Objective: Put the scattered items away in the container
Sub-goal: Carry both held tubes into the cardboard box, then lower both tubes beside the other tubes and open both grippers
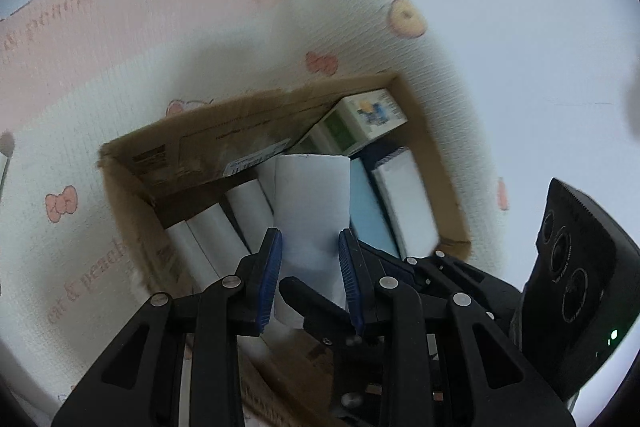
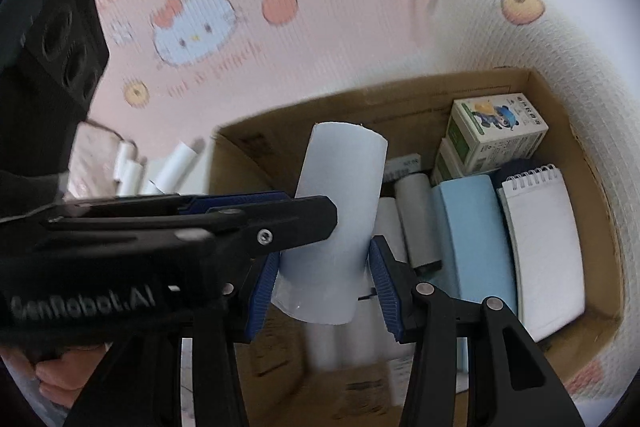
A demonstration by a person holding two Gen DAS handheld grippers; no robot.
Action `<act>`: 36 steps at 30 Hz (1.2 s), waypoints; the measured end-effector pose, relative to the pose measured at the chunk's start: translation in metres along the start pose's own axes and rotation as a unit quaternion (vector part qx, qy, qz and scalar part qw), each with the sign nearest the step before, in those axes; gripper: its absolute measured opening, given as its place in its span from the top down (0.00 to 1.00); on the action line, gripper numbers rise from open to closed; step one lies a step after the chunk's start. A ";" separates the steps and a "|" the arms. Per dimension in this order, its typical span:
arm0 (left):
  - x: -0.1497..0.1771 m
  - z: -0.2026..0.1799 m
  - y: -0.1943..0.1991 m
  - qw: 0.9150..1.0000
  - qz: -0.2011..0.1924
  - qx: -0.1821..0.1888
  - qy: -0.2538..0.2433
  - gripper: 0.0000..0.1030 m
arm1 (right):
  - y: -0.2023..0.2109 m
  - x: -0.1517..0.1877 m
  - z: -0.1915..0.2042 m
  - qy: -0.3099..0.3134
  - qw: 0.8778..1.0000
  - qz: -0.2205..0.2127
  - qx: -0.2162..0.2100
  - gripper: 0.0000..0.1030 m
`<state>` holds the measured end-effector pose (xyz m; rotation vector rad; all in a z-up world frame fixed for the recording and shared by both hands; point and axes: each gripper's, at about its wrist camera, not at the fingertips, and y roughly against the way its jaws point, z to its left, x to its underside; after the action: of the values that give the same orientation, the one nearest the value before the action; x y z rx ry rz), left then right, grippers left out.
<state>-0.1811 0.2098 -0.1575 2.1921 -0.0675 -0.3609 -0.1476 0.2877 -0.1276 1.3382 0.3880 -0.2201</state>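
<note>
Tilting steeply down, both grippers clamp one pale blue-white paper roll [image 2: 340, 211] above the open brown cardboard box [image 2: 576, 163]. Left gripper [image 1: 310, 259] and right gripper [image 2: 324, 291] cross, pinching it from different sides.

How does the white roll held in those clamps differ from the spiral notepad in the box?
The white roll is a curved tube; the spiral notepad is flat with wire binding. The roll hangs above the cardboard box, pinched by both tools; the notepad already rests inside against the wall. Both are pale paper goods.
</note>
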 end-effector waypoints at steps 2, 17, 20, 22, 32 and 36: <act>-0.005 0.003 -0.014 1.000 0.016 -0.006 0.009 0.70 | -0.012 -0.003 -0.007 -0.001 1.000 0.019 0.003 0.57; -0.024 0.026 -0.086 0.988 0.096 -0.016 0.122 0.70 | -0.067 -0.019 -0.051 -0.006 0.992 0.125 -0.007 0.59; -0.024 0.028 -0.089 0.986 0.097 -0.026 0.133 0.70 | -0.072 -0.021 -0.054 -0.013 0.991 0.134 -0.015 0.59; -0.023 0.028 -0.090 0.986 0.095 -0.028 0.135 0.70 | -0.073 -0.022 -0.056 -0.017 0.990 0.137 -0.018 0.59; -0.027 0.035 -0.098 0.983 0.103 -0.029 0.149 0.70 | -0.046 -0.018 -0.047 -0.003 0.992 0.119 0.035 0.58; -0.025 0.035 -0.095 0.983 0.105 -0.015 0.151 0.72 | -0.032 -0.012 -0.047 -0.001 0.992 0.116 0.043 0.58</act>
<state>-0.2224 0.2442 -0.2466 2.1602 -0.1241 0.0913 -0.1779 0.3257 -0.1602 1.4546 0.2199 -0.0442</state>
